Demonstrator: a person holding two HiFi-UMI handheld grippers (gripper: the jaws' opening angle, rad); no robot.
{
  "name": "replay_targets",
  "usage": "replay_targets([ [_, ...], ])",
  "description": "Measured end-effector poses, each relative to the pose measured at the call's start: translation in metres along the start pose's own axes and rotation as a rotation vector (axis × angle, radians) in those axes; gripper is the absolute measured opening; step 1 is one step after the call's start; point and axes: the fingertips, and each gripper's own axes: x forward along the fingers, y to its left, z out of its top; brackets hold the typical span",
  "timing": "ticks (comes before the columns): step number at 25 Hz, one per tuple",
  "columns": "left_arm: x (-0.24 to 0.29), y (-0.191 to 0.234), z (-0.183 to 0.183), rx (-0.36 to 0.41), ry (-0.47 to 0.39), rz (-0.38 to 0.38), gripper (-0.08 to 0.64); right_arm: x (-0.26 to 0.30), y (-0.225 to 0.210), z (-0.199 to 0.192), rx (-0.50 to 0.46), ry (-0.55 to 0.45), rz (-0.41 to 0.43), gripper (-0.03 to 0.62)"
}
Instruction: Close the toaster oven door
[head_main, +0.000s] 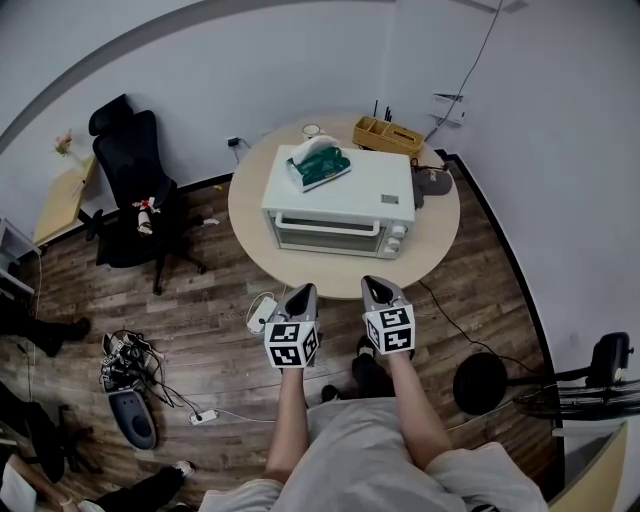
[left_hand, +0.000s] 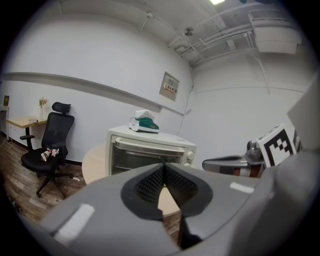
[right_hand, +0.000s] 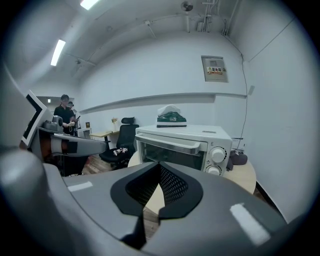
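Standing on the round desk, the toaster oven is faced by the left tongs and right tongs, both pressed together on nothing, well short of it. Its door looks nearly upright already; the handle is best pushed squarely at mid-length until the door is seated
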Motion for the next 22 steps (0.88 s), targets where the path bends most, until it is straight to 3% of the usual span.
replay_targets([
  [22, 0.0023, -0.0031, 0.0034, -0.005, -0.006, -0.008, 0.058, -0.0037, -0.0020, 0.0059, 0.013, -0.015, 0.015, 0.000],
])
